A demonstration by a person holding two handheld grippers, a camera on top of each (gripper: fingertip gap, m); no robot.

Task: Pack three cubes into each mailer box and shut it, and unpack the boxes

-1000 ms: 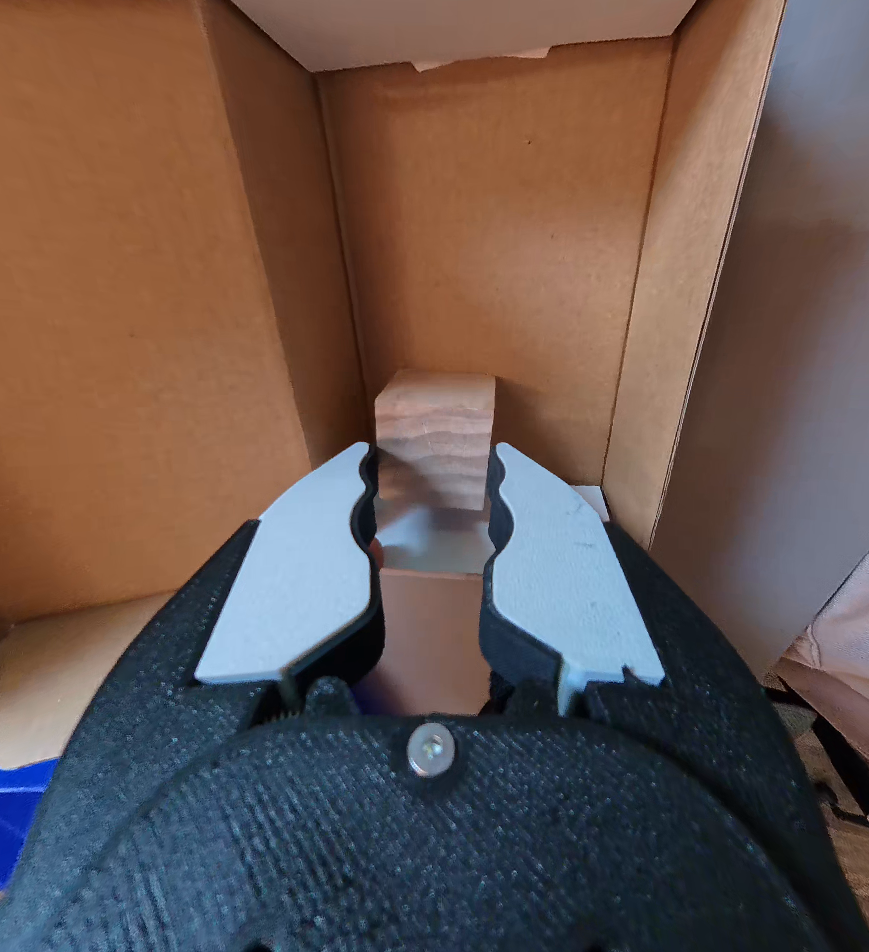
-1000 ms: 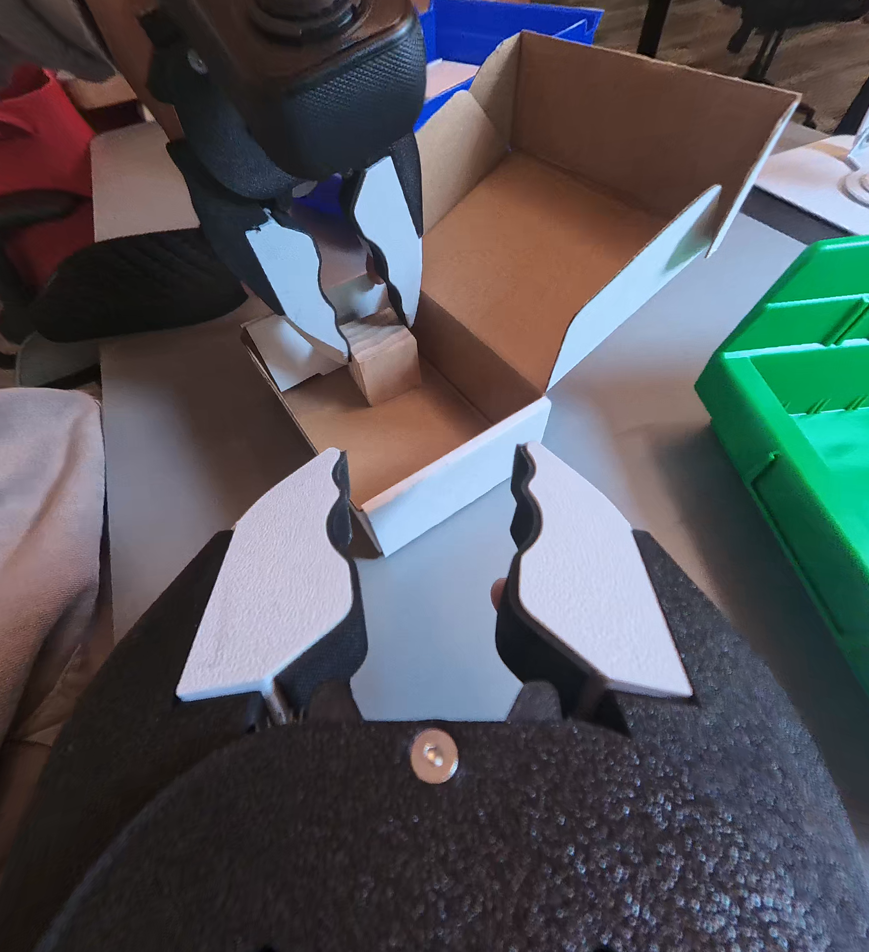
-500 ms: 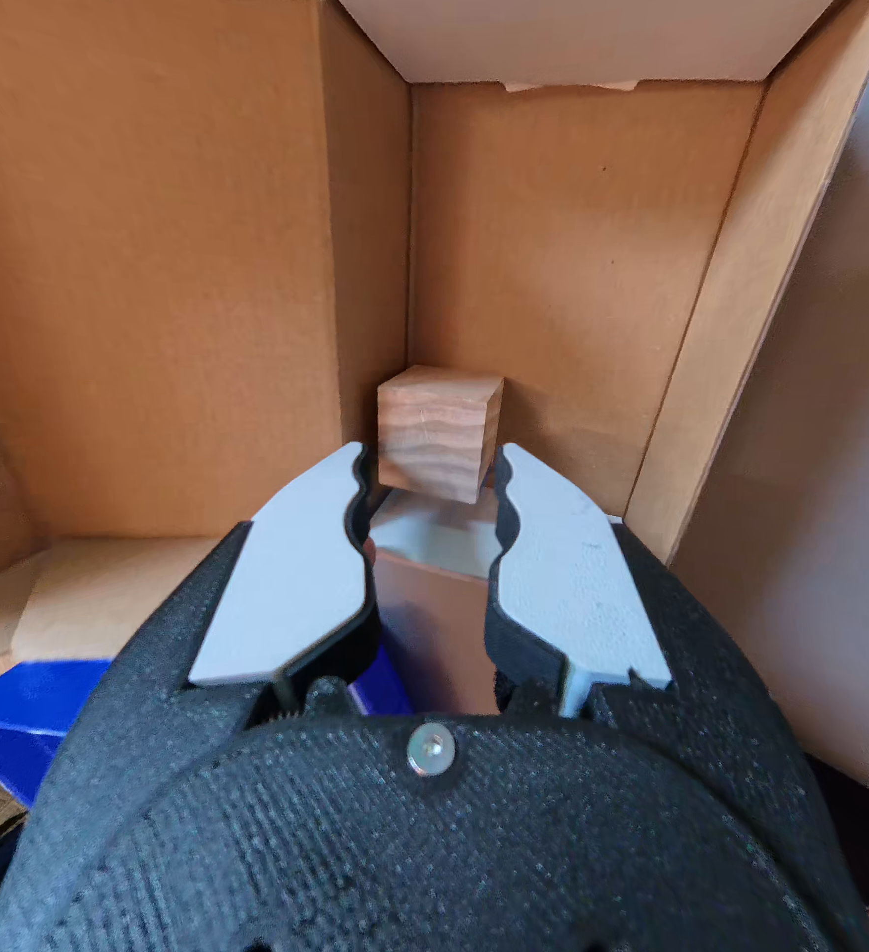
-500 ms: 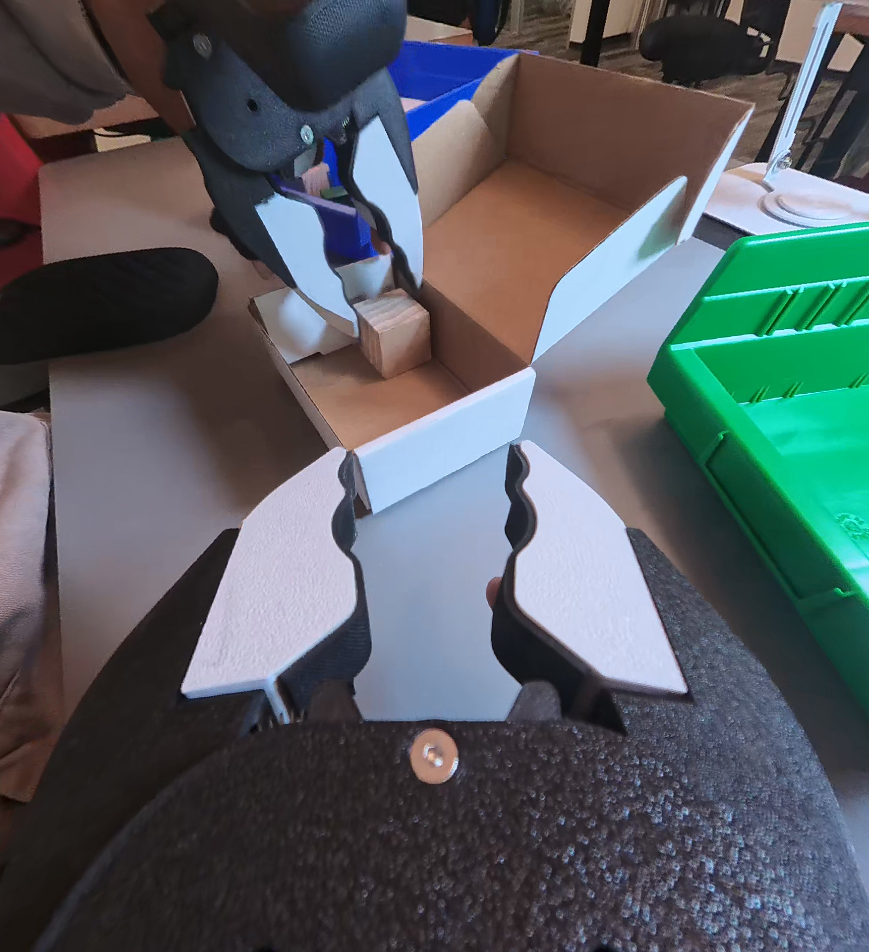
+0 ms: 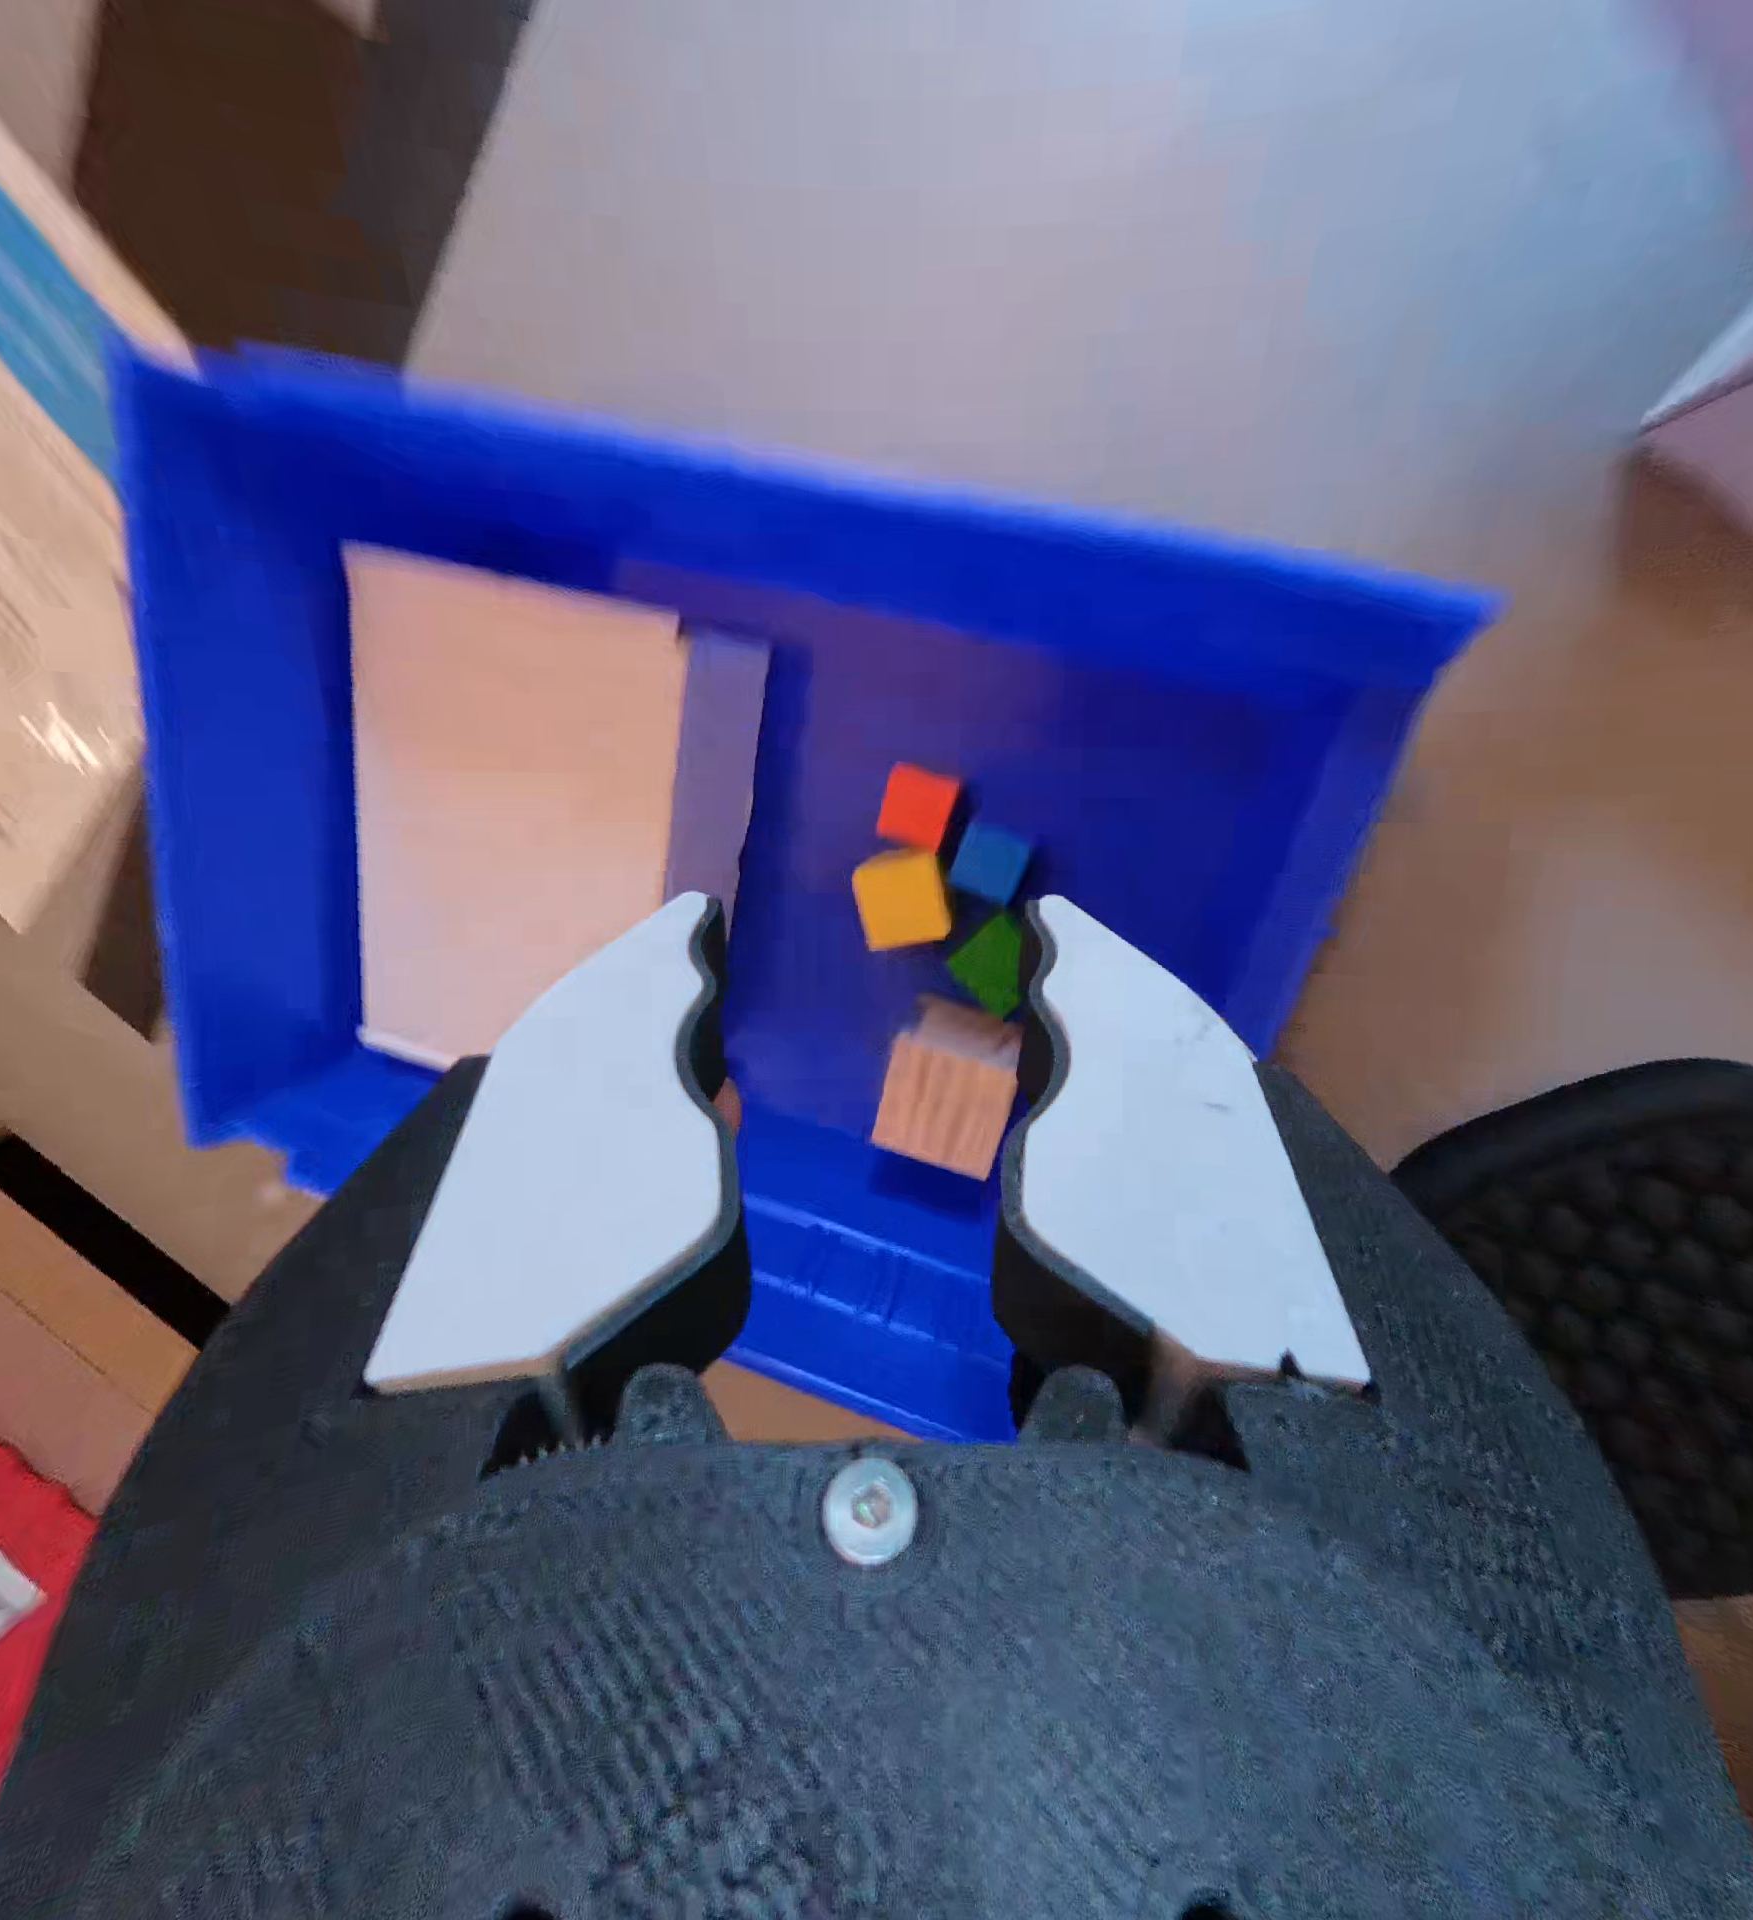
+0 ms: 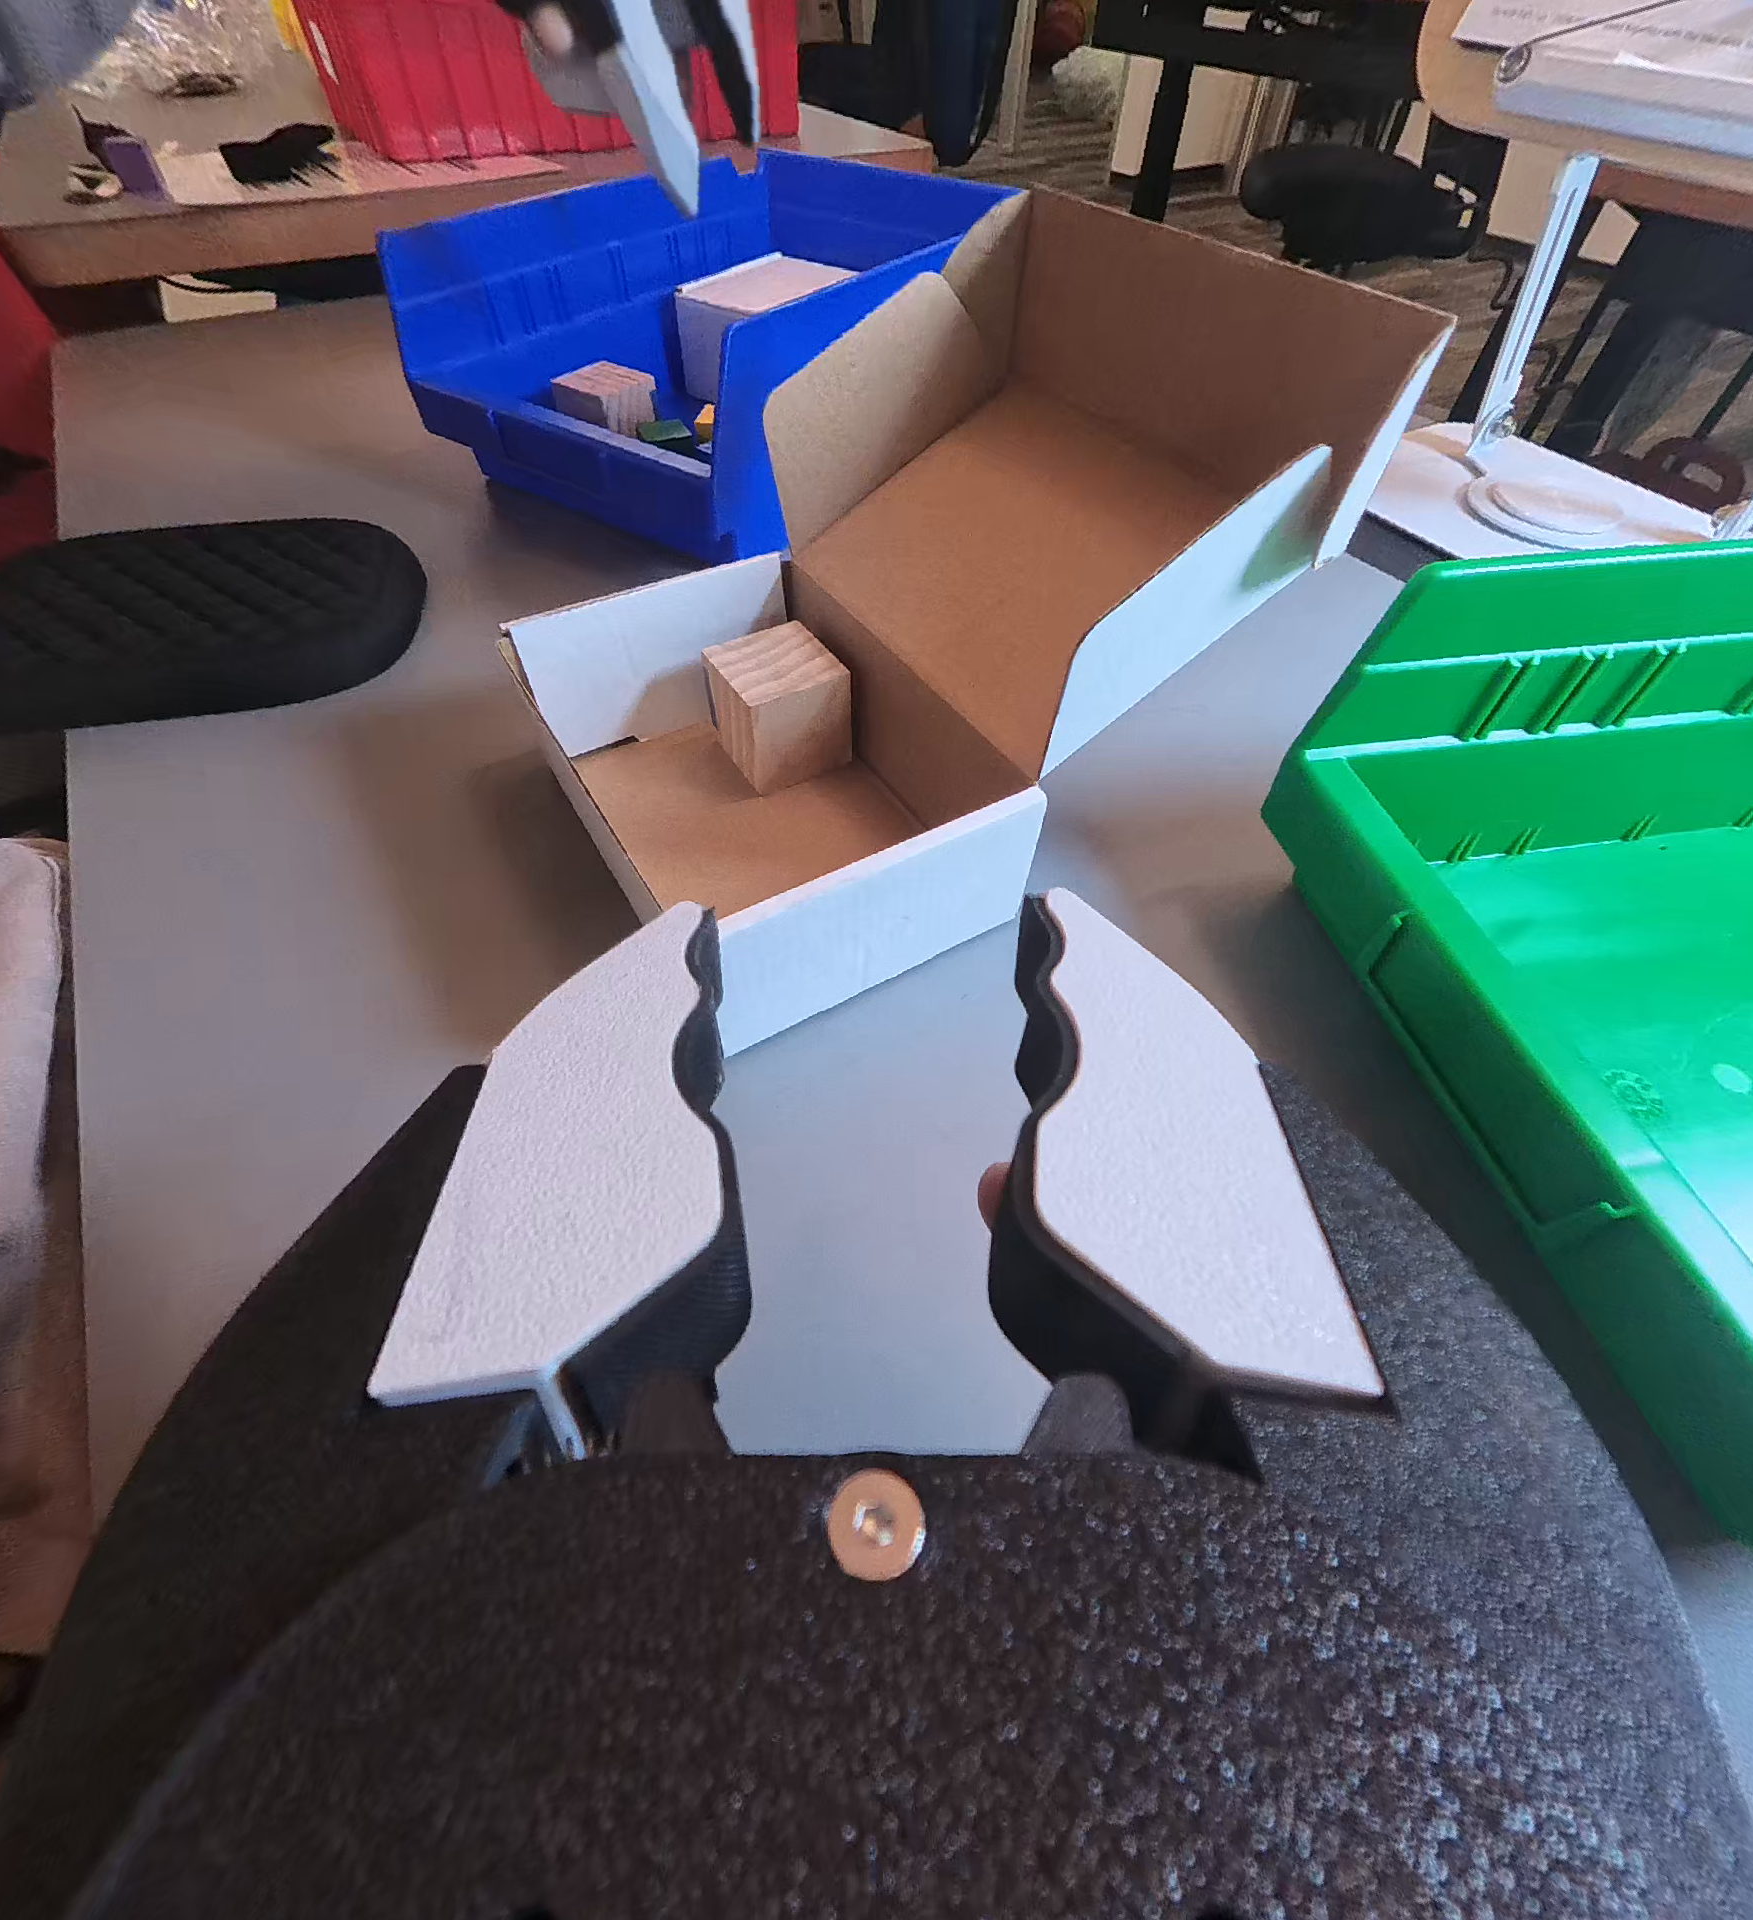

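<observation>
An open white mailer box (image 6: 955, 883) with a brown inside stands on the grey table, lid up. One wooden cube (image 6: 778, 707) rests in its far left corner. My right gripper (image 6: 867, 914) is open and empty, just in front of the box's front wall. My left gripper (image 5: 872, 909) is open and empty above a blue bin (image 5: 228, 727). The bin holds a wooden cube (image 5: 939, 1091), red (image 5: 917, 802), blue (image 5: 991, 860), yellow (image 5: 898, 899) and green (image 5: 991, 961) cubes, and a closed mailer box (image 5: 508, 821). The left gripper (image 6: 685, 94) also shows high over the blue bin (image 6: 560, 457) in the right wrist view.
A green bin (image 6: 1578, 883) stands right of the mailer box. A black padded armrest (image 6: 165, 623) lies at the table's left edge. A white lamp base (image 6: 1537, 499) sits at the back right. Other tables and chairs stand behind. There is about 40 cm between the tips of the two grippers.
My left gripper has let go of the wooden cube in the mailer box, risen out, opened wider and swung over the blue bin. The right gripper has hardly moved.
</observation>
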